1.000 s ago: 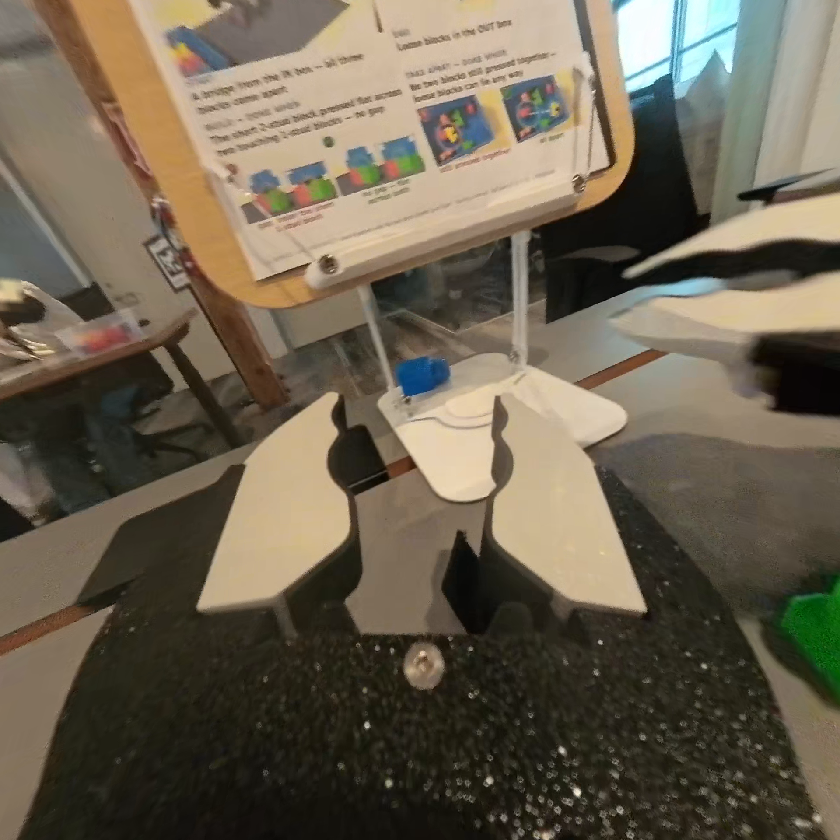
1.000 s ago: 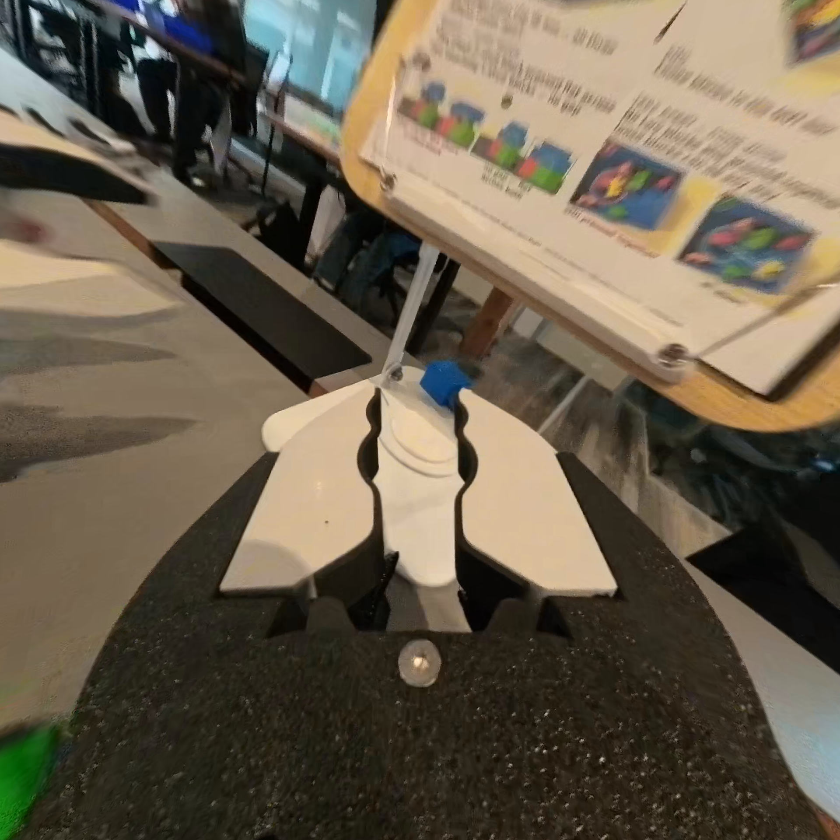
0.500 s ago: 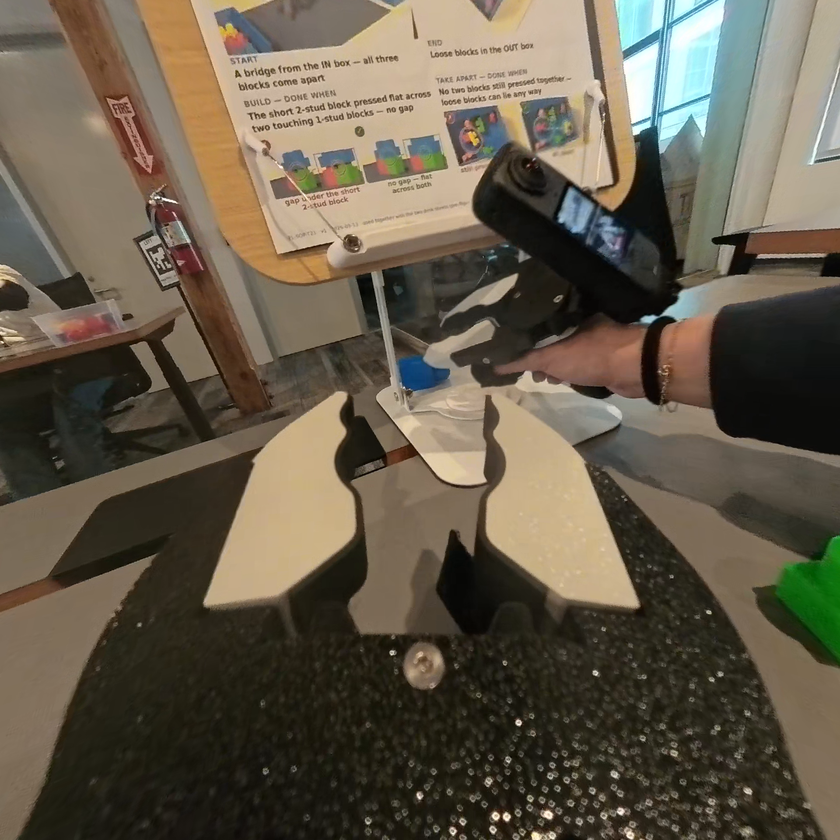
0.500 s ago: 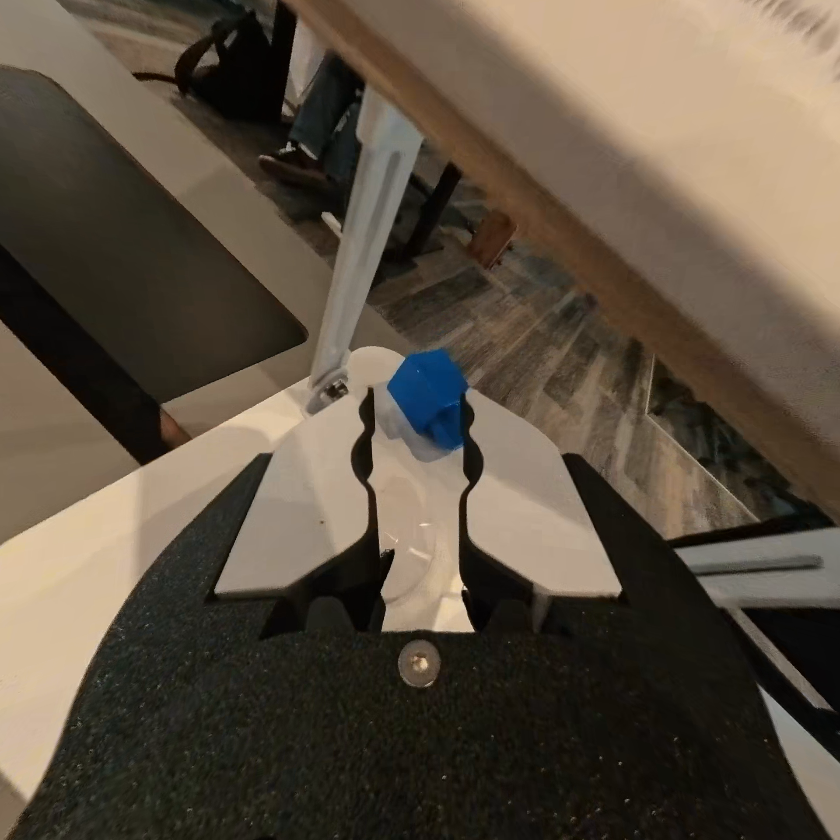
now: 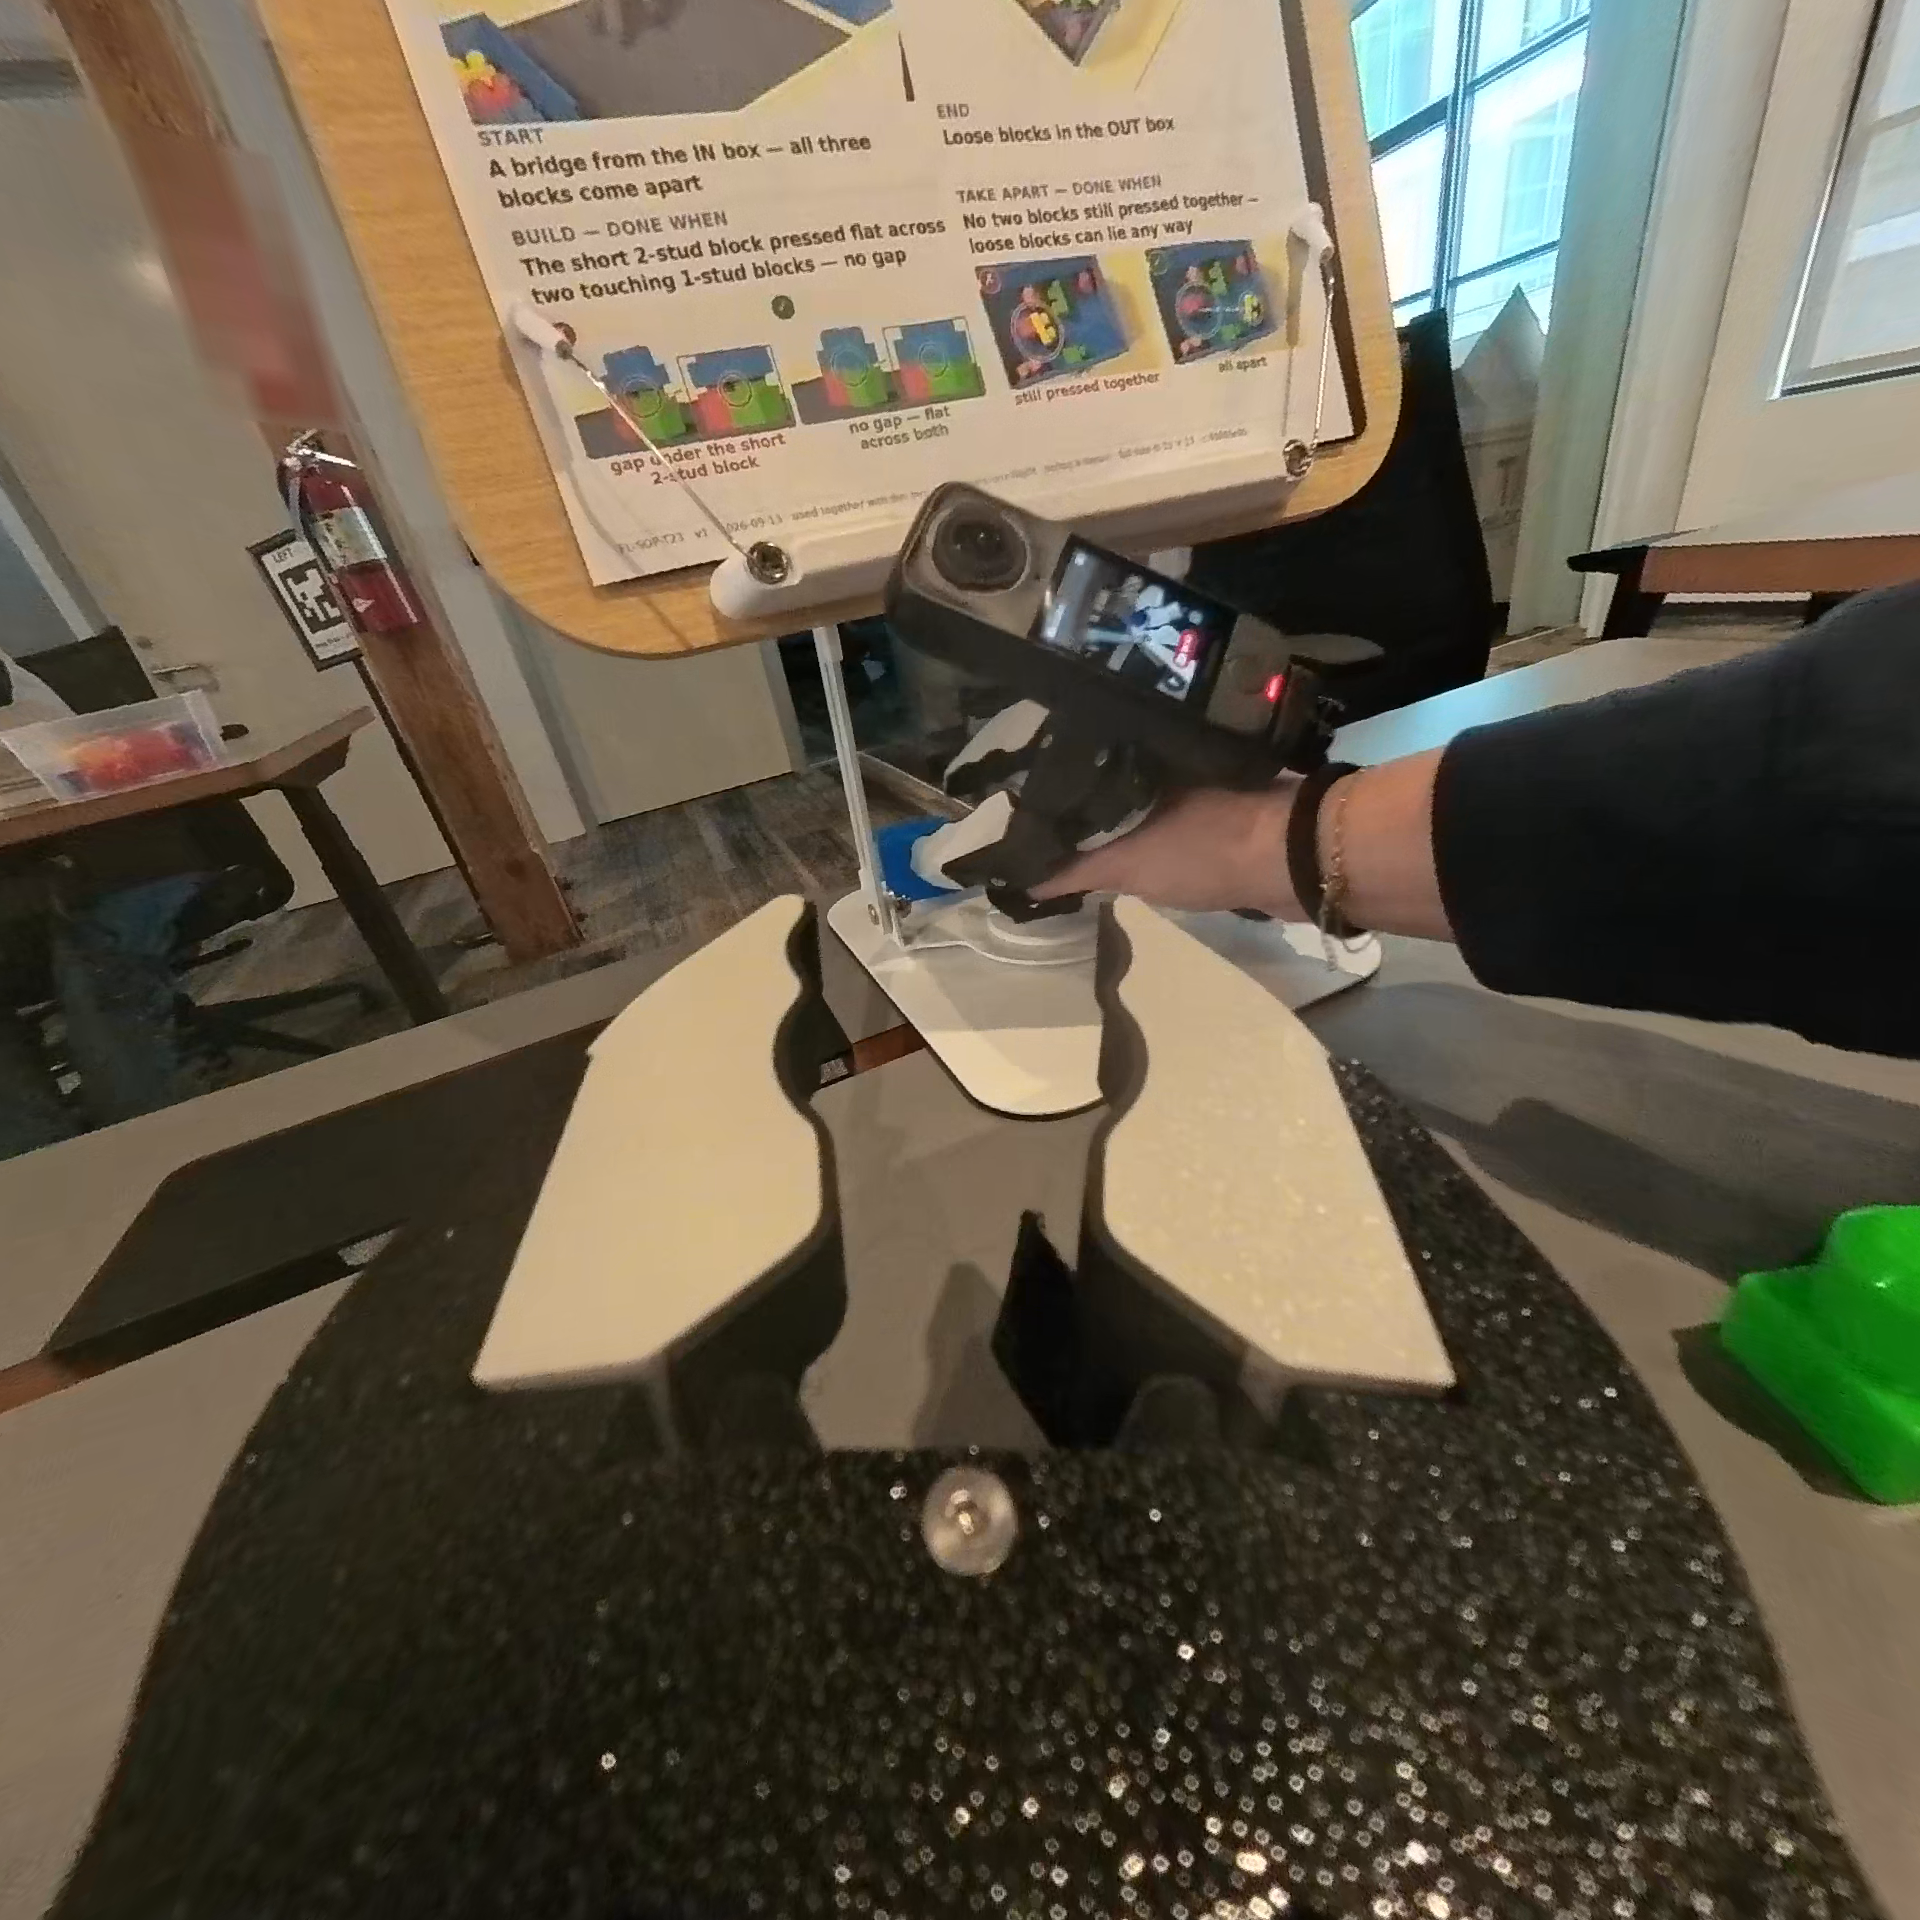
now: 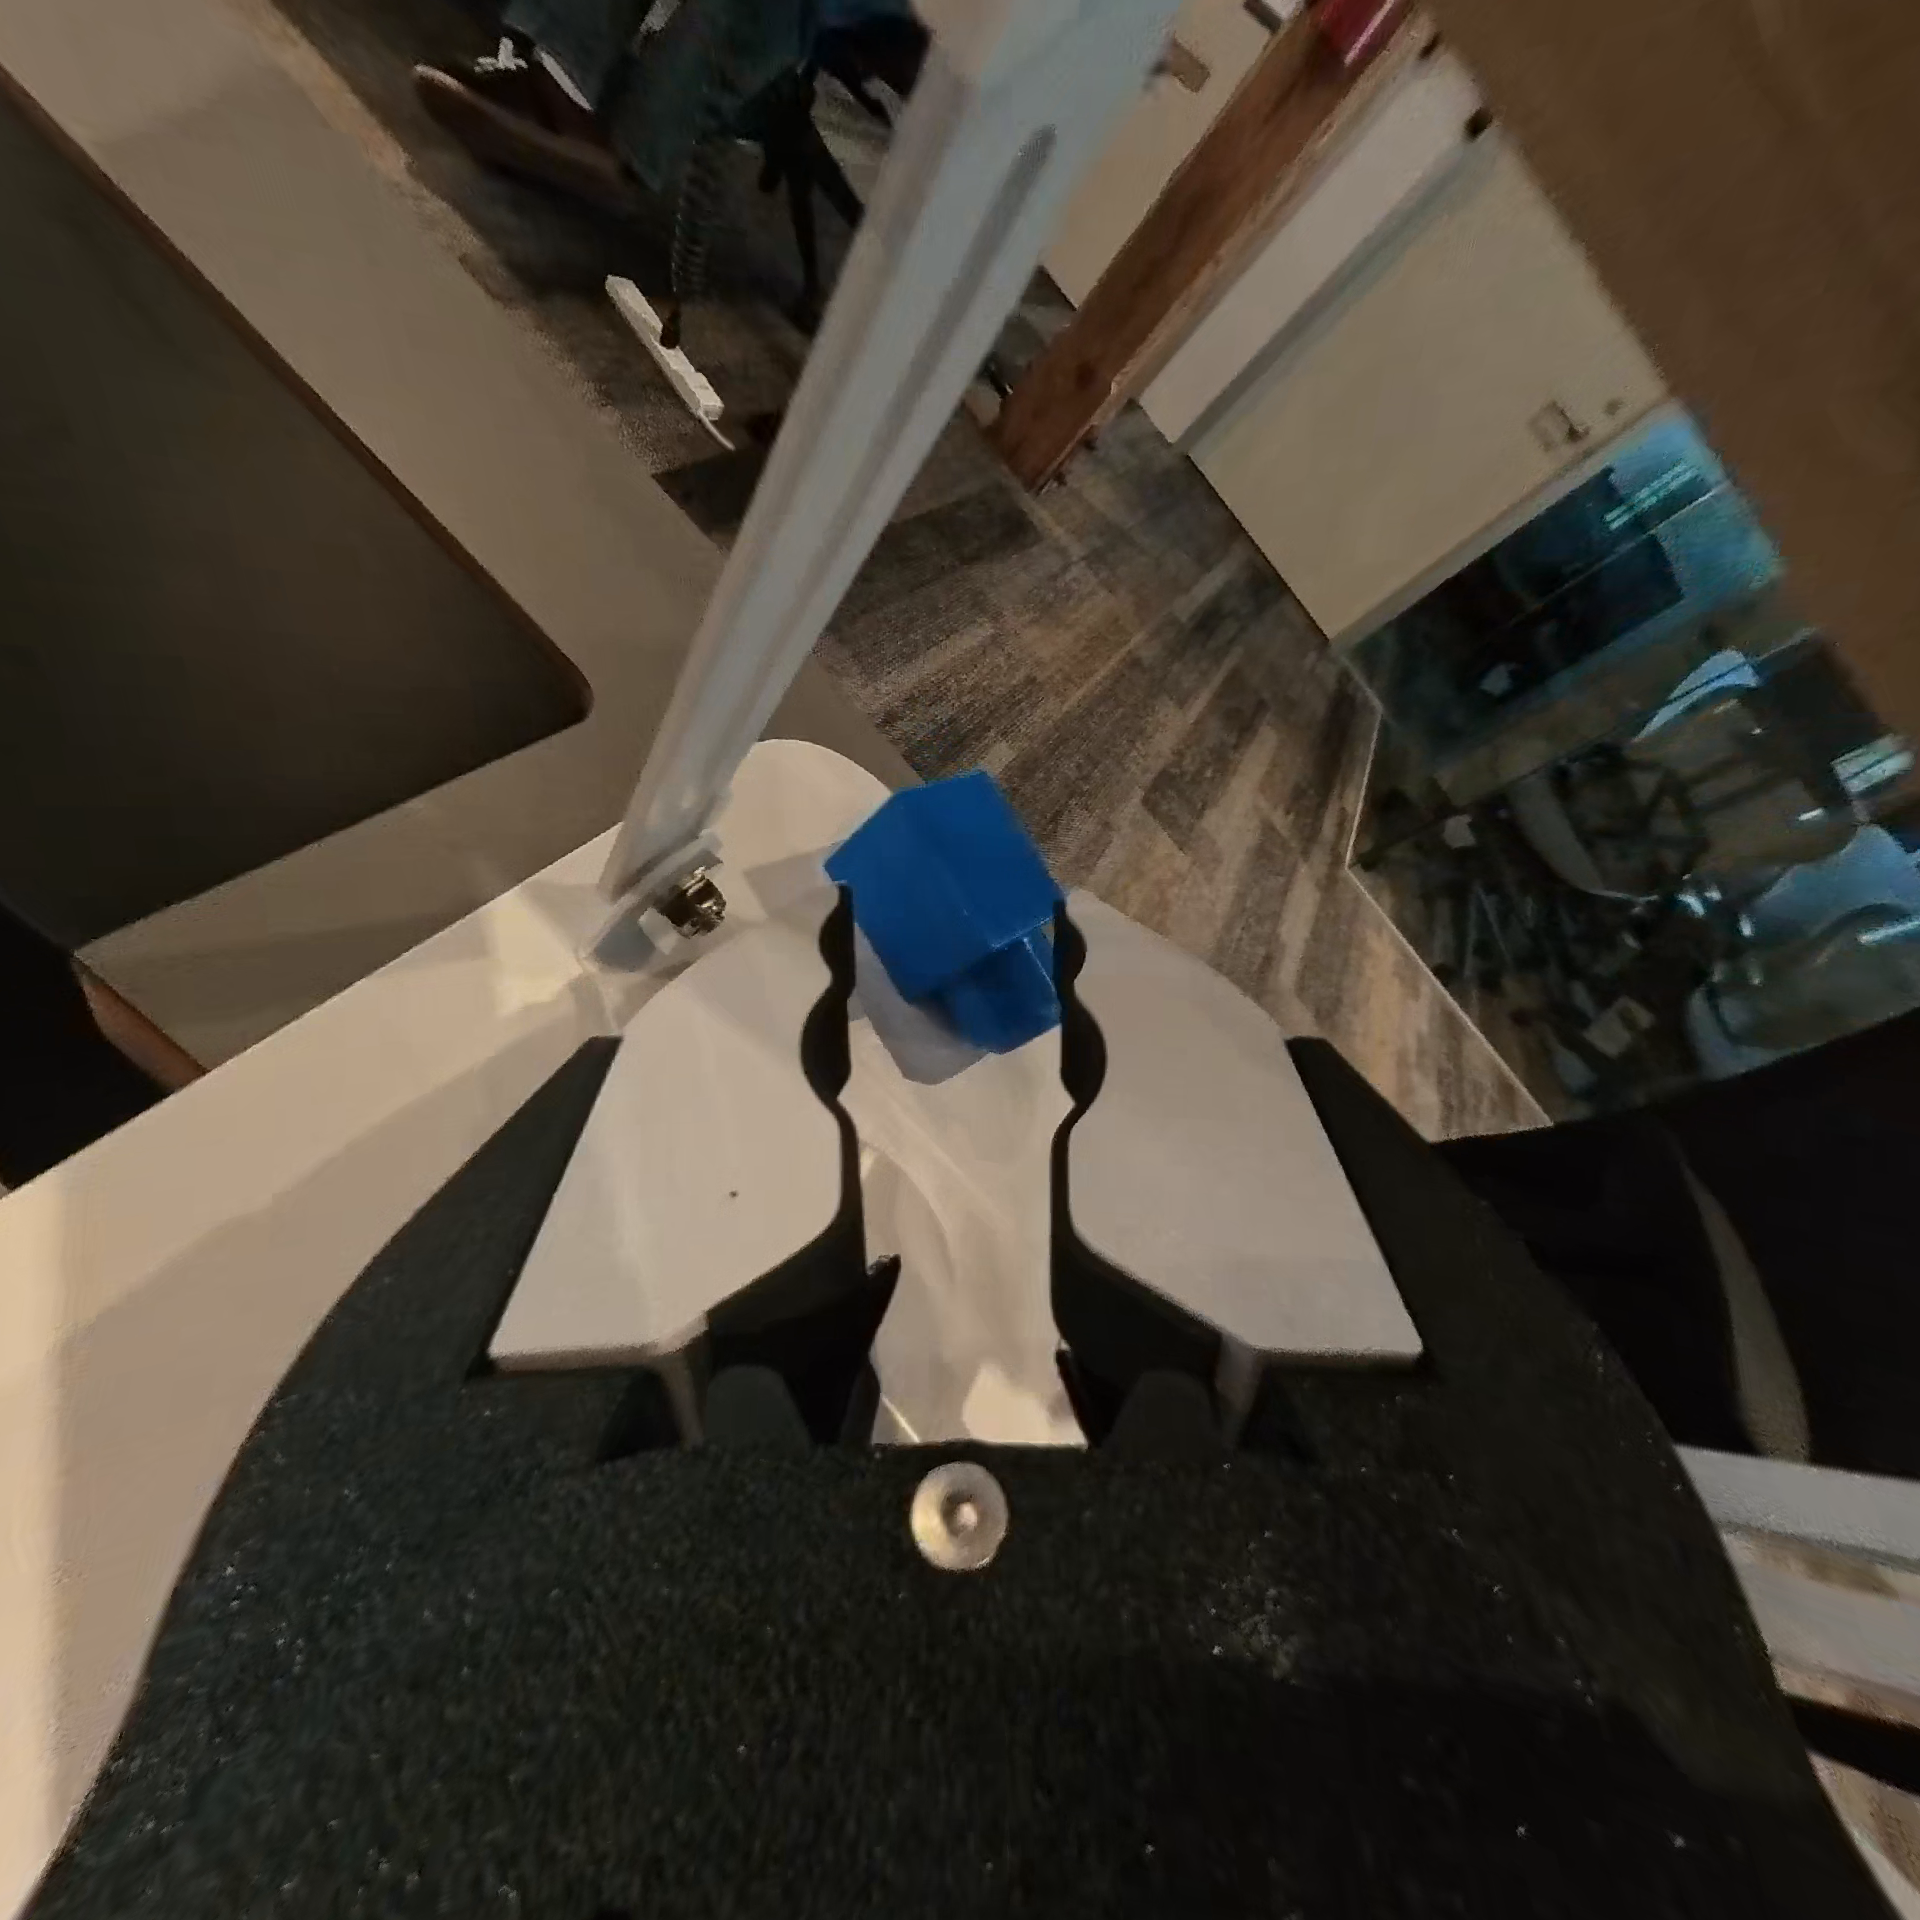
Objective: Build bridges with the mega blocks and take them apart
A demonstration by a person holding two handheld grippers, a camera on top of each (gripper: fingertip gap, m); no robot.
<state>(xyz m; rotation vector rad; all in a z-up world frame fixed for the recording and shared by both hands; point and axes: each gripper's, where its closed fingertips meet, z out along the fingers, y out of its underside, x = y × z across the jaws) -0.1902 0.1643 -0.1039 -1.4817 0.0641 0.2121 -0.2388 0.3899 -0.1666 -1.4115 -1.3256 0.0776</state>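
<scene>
Right gripper (image 6: pixel 951 940) reaching under the sign board to a blue block (image 6: pixel 951 914) on the white stand base (image 6: pixel 260 1143).

Largest in sight is the grey table (image 5: pixel 260 1101), with the wooden instruction board (image 5: pixel 582 582) standing on its white base (image 5: pixel 997 1039) at the far edge. In the right wrist view the blue block lies between the right gripper's fingertips, which sit close against its two sides; whether they press it cannot be told. Left gripper (image 5: pixel 951 977) hovers over the table nearer the camera, jaws spread wide with nothing between them, pointing toward the base. A green block (image 5: pixel 1839 1351) rests on the table just right of the left gripper. Far left, a clear bin (image 5: pixel 114 743) on a side table holds red and other coloured pieces, too blurred to name.
</scene>
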